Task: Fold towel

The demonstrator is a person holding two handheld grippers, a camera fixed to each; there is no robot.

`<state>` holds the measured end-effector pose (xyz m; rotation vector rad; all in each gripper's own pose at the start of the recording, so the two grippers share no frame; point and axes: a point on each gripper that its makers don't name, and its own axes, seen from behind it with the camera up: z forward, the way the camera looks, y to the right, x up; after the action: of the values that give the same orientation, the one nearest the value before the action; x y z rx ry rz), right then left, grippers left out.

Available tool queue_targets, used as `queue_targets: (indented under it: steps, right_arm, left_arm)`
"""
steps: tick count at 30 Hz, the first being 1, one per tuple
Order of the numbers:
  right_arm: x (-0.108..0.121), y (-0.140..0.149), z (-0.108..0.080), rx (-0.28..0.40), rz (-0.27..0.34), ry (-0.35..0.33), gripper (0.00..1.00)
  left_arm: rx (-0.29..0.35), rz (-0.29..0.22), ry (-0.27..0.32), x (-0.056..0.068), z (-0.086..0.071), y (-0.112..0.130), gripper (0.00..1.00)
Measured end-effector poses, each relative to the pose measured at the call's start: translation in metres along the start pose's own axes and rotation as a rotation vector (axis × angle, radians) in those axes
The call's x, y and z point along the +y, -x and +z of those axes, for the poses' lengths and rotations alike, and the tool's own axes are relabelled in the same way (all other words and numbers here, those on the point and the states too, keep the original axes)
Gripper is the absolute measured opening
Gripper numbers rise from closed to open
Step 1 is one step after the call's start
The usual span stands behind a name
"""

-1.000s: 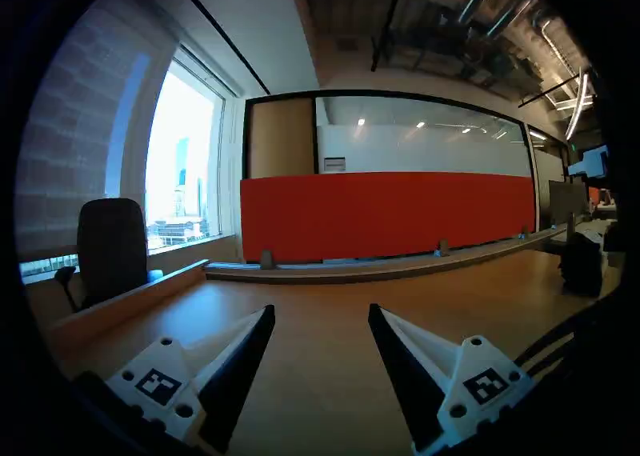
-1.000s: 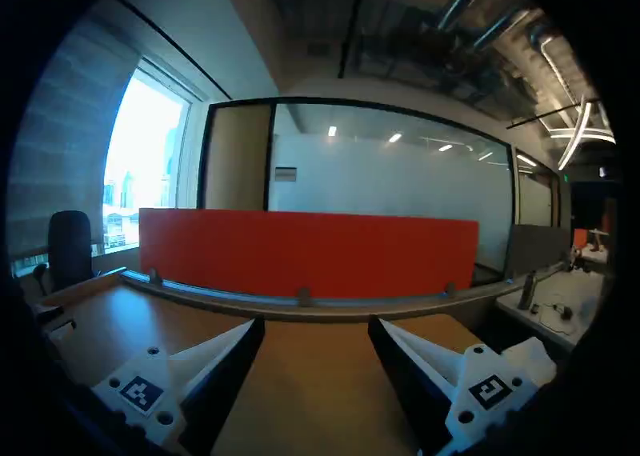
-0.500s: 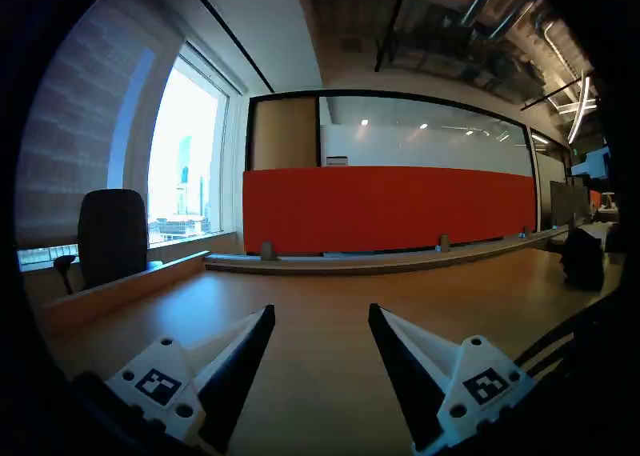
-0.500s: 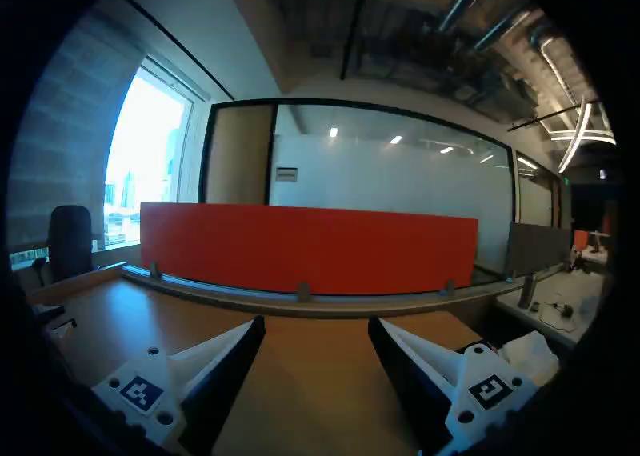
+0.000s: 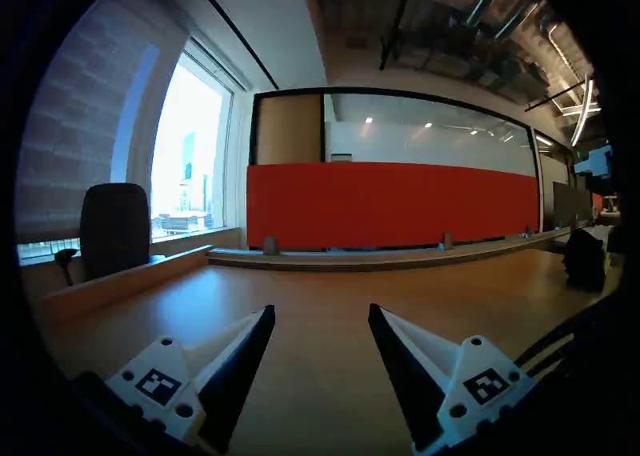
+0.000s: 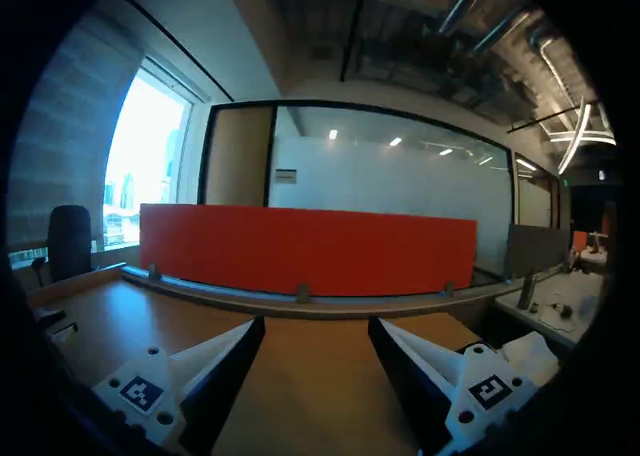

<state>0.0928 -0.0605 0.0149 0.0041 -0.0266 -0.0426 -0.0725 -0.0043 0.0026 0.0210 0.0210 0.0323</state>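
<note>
In the left gripper view my left gripper (image 5: 320, 310) hovers open over a bare wooden desk (image 5: 320, 288), nothing between its white fingers (image 5: 232, 360). In the right gripper view my right gripper (image 6: 316, 322) is open too, above the same kind of wooden desk (image 6: 320, 376). A crumpled white cloth (image 6: 534, 350), perhaps the towel, lies low on the right, partly hidden behind the right finger (image 6: 448, 368). Neither gripper touches it.
A red divider panel (image 5: 392, 204) runs along the desk's far edge. A black office chair (image 5: 114, 228) stands by the window on the left. A dark object (image 5: 582, 260) sits on the desk at the right. Another desk with small items (image 6: 552, 304) lies far right.
Both views have shifted only slightly; the red panel sits a little higher in the left gripper view. Both grippers stay open and hold nothing.
</note>
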Motion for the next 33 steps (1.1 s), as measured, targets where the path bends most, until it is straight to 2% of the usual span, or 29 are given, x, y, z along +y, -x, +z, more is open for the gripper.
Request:
queue_targets:
  steps: [9,18,33]
  right_arm:
    - [0.004,0.001,0.000,0.013,-0.006,0.005,1.00]
    - [0.016,0.016,0.001,0.014,0.000,0.017,1.00]
    - [0.047,0.078,-0.003,0.011,0.064,0.030,1.00]
  left_arm:
    - [0.001,0.000,0.000,0.000,0.000,0.000,0.86]
    - [0.001,0.001,0.000,0.000,0.000,0.000,0.86]
    - [0.001,0.001,0.000,0.001,-0.001,0.000,0.86]
